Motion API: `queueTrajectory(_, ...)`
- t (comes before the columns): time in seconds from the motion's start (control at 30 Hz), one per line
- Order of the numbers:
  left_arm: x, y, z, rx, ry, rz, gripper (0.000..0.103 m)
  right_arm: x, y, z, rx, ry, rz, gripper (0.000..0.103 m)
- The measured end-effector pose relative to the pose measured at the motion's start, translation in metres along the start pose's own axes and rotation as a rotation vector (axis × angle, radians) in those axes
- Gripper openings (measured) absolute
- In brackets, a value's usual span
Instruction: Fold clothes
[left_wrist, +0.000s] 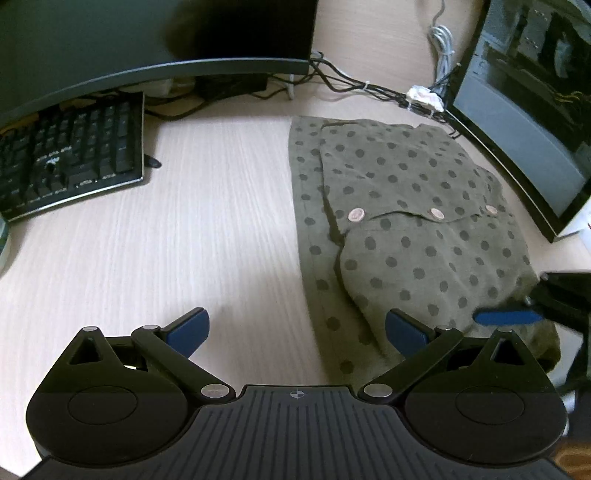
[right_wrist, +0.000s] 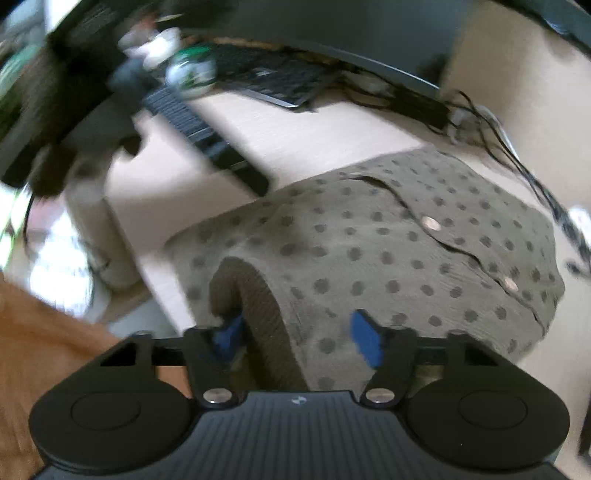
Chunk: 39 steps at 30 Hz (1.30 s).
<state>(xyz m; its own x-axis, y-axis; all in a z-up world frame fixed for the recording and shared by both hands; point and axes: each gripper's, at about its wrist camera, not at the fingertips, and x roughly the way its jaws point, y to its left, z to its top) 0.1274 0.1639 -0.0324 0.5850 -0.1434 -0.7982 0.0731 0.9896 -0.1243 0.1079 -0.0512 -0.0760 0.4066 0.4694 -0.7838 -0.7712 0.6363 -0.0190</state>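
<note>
A black keyboard (left_wrist: 74, 155) lies at the left of the worktop (left_wrist: 207, 206). The left tongs (left_wrist: 295, 328) stand wide open and hold nothing. The dotted green garment (left_wrist: 406, 221) lies folded at the right. The right tongs (right_wrist: 295, 336) are half open around its ribbed hem (right_wrist: 258, 310), not pressing it.

A home-office desk (left_wrist: 184, 206): keyboard (left_wrist: 74, 162), curved monitor (left_wrist: 147, 44), tangled cables (left_wrist: 351, 83).

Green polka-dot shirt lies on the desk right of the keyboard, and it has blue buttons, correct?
Not quite: the buttons are pinkish, not blue, as the left wrist view shows. The rest holds: the green polka-dot shirt lies on the desk right of the keyboard.
</note>
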Motion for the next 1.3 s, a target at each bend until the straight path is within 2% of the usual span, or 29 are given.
queueTrajectory(0.1,-0.008,-0.005,-0.005,0.078,-0.002,-0.053,0.103,0.0,-0.026,0.006,0.168,0.007,0.074,0.044)
queueTrajectory(0.17,-0.013,-0.01,-0.01,0.15,0.0,-0.097,0.103,0.002,-0.036,0.006,0.231,0.008,0.108,0.043)
queueTrajectory(0.27,-0.011,-0.024,-0.02,0.291,0.03,-0.108,0.103,0.003,-0.038,0.005,0.255,0.006,0.119,0.043)
queueTrajectory(0.37,-0.002,-0.044,-0.034,0.425,0.072,-0.081,0.103,0.004,-0.036,0.005,0.253,0.001,0.111,0.043)
queueTrajectory(0.43,0.002,-0.052,-0.039,0.479,0.09,-0.093,0.103,0.002,-0.036,0.004,0.259,-0.003,0.111,0.043)
queueTrajectory(0.53,0.006,-0.052,-0.039,0.481,0.092,-0.085,0.103,0.0,-0.031,0.004,0.237,-0.01,0.099,0.044)
queueTrajectory(0.67,0.012,-0.039,-0.029,0.412,0.087,-0.035,0.103,-0.003,-0.003,0.004,0.09,-0.019,0.059,0.063)
queueTrajectory(0.77,0.016,-0.031,-0.02,0.358,0.082,0.019,0.103,0.001,0.016,0.006,-0.002,-0.006,0.042,0.065)
queueTrajectory(0.9,0.014,-0.022,-0.012,0.298,0.072,0.038,0.103,0.009,0.03,0.007,-0.078,0.029,0.014,0.076)
queueTrajectory(1.0,0.007,-0.017,-0.012,0.283,0.067,0.037,0.103,0.01,0.032,0.008,-0.086,0.034,0.012,0.076)
queueTrajectory(1.07,0.002,-0.017,-0.013,0.289,0.062,0.01,0.103,0.01,0.031,0.008,-0.085,0.035,0.013,0.076)
queueTrajectory(1.3,-0.012,-0.026,-0.024,0.397,0.074,-0.082,0.103,0.012,0.022,0.011,-0.028,0.026,0.006,0.053)
